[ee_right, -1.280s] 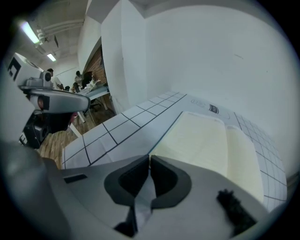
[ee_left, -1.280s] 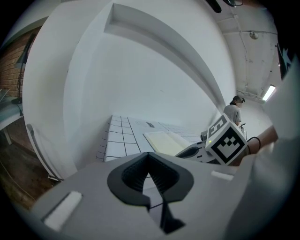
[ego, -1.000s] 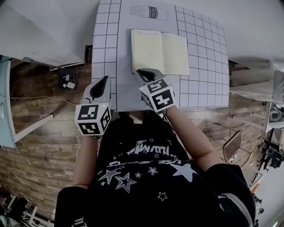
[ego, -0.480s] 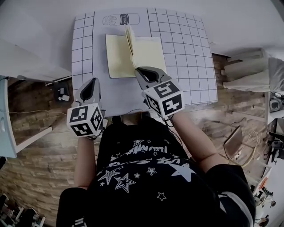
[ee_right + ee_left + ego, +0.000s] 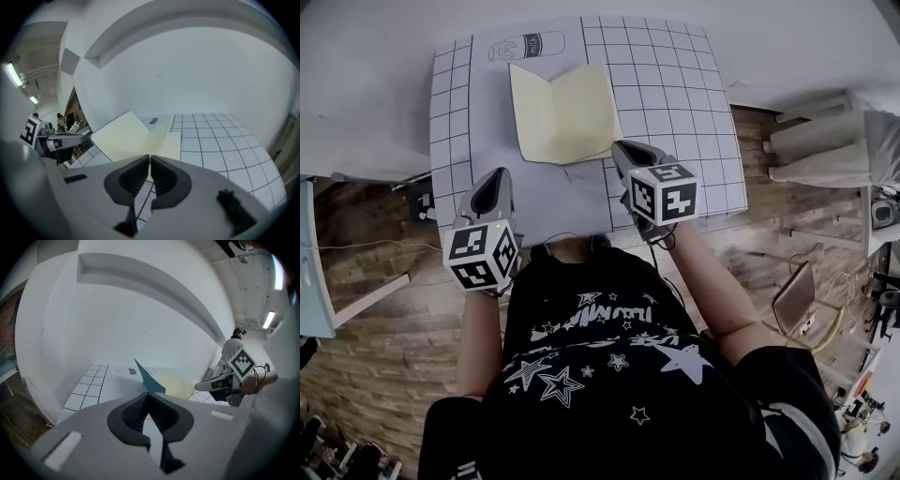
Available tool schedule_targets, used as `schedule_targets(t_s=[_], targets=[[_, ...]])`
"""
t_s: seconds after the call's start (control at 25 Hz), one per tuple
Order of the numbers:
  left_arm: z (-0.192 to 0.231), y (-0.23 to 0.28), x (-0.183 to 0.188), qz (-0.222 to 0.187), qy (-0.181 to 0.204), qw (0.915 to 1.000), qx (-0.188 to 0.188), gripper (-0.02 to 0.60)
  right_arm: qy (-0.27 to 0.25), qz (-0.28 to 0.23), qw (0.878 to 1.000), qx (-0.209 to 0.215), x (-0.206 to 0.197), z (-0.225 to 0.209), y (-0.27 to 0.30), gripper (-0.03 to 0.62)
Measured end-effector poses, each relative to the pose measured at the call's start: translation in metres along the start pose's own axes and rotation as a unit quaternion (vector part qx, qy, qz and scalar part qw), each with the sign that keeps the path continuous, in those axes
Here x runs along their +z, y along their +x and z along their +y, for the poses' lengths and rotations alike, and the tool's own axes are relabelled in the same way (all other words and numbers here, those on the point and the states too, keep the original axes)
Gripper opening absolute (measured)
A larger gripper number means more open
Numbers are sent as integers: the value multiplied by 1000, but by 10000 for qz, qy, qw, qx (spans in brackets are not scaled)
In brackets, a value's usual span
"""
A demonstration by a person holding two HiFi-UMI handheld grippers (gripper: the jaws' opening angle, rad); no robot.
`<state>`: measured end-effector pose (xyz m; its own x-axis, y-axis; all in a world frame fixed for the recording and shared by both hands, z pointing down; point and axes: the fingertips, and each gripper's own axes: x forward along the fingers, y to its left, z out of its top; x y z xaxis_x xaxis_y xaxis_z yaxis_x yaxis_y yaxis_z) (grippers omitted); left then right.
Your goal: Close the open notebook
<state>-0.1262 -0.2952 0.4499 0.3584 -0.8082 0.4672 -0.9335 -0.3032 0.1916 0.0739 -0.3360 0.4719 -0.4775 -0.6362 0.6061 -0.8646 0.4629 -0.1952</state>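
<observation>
Halfway through folding the notebook [image 5: 565, 112]. With jaws of left gripper [image 5: 491, 178] and right gripper [image 5: 624, 150] closed, apparently empty, probably need to push the raised cover [image 5: 146, 377] down flat.

The notebook [image 5: 565, 114] has pale yellow pages and a blue cover, and it is still open. Its left half tips up off the tabletop [image 5: 675, 103], and its right half lies nearly flat, so it makes a wide V. It sits near the tabletop's far edge, a little left of the middle.

Notebook [image 5: 565, 114] from flat-open to half-folded, one side raised.
</observation>
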Motion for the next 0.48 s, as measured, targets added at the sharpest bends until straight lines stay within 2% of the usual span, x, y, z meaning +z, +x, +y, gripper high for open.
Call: schedule_targets(t_s=[0.2, 0.48], targets=[[-16, 3, -6, 88, 37, 9999, 82, 9, 639, 244, 9977, 23, -30, -33, 12, 25], [-33, 9, -15, 207, 36, 9995, 228, 9, 660, 664, 9956, 35, -60, -51, 30, 26]])
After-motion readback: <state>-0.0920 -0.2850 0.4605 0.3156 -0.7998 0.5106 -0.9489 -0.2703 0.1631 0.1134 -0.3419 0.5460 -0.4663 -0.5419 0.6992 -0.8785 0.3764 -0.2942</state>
